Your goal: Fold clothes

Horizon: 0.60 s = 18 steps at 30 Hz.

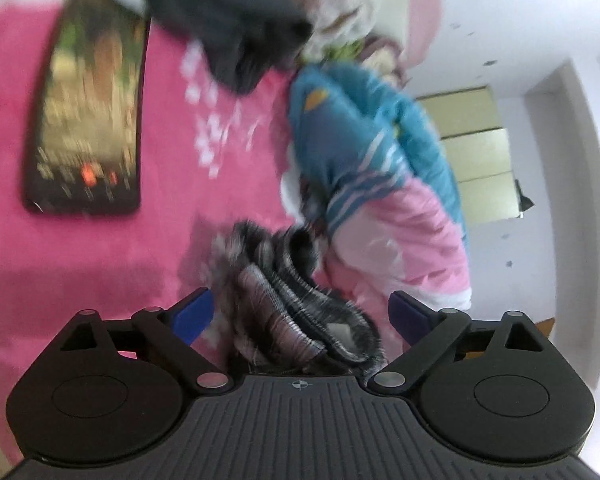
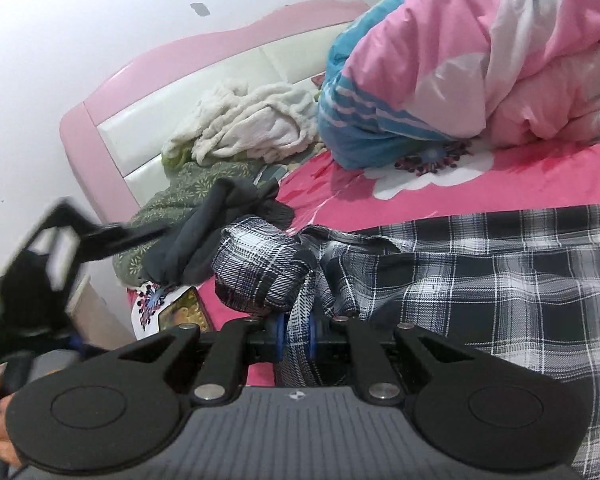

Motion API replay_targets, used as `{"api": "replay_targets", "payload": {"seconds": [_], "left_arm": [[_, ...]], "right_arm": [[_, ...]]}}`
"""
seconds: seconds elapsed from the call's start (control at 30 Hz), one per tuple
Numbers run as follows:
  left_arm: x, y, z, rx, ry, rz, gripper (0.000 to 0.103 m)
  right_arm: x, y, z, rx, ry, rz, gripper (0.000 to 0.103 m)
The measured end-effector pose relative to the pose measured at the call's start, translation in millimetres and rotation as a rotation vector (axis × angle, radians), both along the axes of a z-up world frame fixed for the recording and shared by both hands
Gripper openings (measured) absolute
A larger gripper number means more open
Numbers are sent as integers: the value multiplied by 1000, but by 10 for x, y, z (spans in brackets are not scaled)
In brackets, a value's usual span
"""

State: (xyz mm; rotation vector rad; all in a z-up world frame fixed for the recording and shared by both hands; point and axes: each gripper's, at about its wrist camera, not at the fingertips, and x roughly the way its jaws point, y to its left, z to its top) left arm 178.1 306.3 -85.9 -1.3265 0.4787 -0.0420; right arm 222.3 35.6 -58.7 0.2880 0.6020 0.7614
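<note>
Plaid shirt (image 2: 480, 264) pinched in right fingers (image 2: 296, 334); left fingers (image 1: 302, 314) wide apart, phone (image 1: 88, 104) beside.

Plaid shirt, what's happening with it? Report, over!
Right tool shut on plaid shirt. Left tool open, plaid fabric between, not pinched. Phone and dark garment lie nearby on bed.

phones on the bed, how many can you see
1. The phone lies screen-up and lit on the pink sheet, beside the dark garment; its corner also shows in the right wrist view. Others could be hidden under clothes.
</note>
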Motion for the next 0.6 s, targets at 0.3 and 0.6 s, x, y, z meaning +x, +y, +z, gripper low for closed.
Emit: {"api": "replay_targets", "payload": {"seconds": [0.3,0.6], "left_arm": [[462,-122,-99,-31,41,-108,76],[561,-495,493,177,30,-187,33]], "right_arm": [[-122,39,54,-50,-68,10,11],[-216,-319,290,33,-94,-93,10]]}}
